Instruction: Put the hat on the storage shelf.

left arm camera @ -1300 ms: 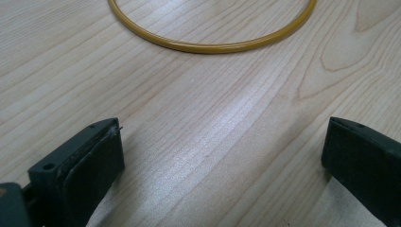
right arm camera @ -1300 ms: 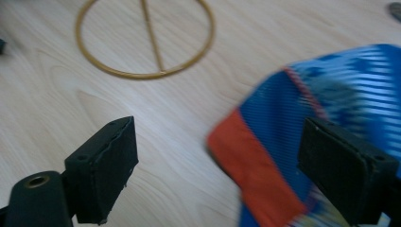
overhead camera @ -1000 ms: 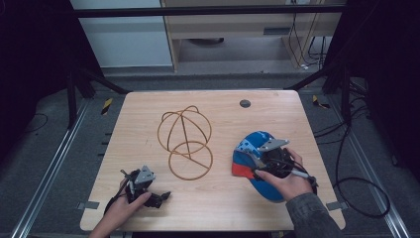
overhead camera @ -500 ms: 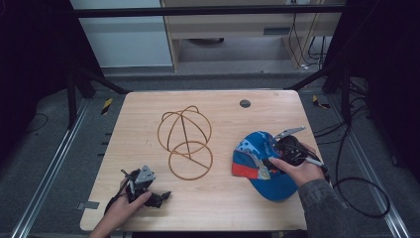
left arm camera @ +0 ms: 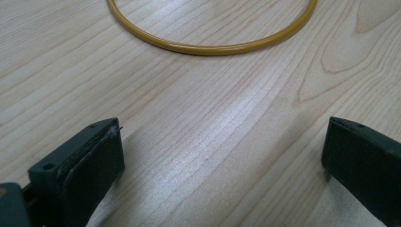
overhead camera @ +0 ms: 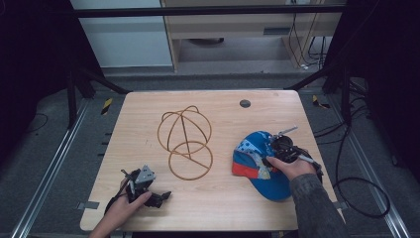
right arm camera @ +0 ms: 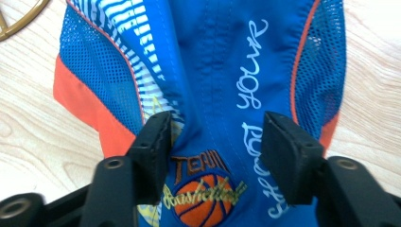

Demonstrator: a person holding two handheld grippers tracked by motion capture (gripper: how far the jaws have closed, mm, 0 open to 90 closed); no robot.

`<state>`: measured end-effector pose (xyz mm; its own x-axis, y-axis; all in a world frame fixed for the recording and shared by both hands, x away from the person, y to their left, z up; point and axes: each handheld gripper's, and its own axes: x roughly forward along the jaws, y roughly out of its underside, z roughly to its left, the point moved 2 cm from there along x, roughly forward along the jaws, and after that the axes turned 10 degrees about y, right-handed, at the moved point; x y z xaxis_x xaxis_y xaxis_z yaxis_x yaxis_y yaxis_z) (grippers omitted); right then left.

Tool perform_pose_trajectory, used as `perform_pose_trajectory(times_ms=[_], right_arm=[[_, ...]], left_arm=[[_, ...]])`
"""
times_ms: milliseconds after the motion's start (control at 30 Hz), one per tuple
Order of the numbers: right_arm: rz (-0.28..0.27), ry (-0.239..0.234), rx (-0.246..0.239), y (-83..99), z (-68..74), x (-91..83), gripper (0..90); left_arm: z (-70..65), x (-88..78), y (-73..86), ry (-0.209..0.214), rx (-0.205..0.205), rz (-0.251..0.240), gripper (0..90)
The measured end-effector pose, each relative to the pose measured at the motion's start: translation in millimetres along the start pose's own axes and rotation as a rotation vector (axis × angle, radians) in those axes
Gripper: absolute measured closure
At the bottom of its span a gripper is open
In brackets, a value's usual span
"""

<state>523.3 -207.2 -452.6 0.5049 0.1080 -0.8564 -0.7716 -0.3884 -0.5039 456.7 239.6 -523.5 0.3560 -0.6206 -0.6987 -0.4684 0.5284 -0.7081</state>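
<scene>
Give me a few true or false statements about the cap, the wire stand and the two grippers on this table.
1. The blue cap lies on the table. True.
2. The cap sits on the wire stand. False: they lie apart.
3. The left gripper has open jaws with nothing between them. True.
4. The right gripper is over bare wood. False: its closing jaws straddle a fold of the cap.
5. The cap bears a basketball emblem. True.
</scene>
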Motion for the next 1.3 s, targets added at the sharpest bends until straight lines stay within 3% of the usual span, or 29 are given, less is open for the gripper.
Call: perform_pose_trajectory(times_ms=[100,167,233,267,400,500,833,1300], right_arm=[[-0.016,-0.031,0.011,-6.3,2.2,-0.2,43.1],[-0.016,-0.019,-0.002,-10.5,4.6,-1.8,44.8],[0.02,-0.004,-0.012,-11.5,4.5,1.1,47.3],[0.032,-0.001,-0.005,-11.2,3.2,2.7,53.0],[0.014,-0.067,0.01,-9.1,-1.4,2.2,81.0],[0.001,-0.097,0.017,-8.1,-4.5,-0.4,88.7],[-0.041,-0.133,-0.024,-10.5,-4.8,-23.2,89.8],[-0.108,-0.116,-0.095,-34.2,-4.9,-67.3,89.9]], left_arm=[[0.0,0.0,0.0,0.0,0.0,0.0,0.0],[0.0,0.0,0.0,0.0,0.0,0.0,0.0],[-0.1,0.0,0.0,0.0,0.0,0.0,0.0],[-0.3,0.0,0.1,-0.001,0.0,0.0,0.0],[-0.3,0.0,0.0,0.001,0.001,0.0,0.0],[-0.3,0.0,0.0,0.0,0.001,0.0,0.0],[-0.3,0.0,0.0,0.0,0.001,0.0,0.0],[-0.7,0.2,0.1,-0.001,-0.001,-0.002,0.0]])
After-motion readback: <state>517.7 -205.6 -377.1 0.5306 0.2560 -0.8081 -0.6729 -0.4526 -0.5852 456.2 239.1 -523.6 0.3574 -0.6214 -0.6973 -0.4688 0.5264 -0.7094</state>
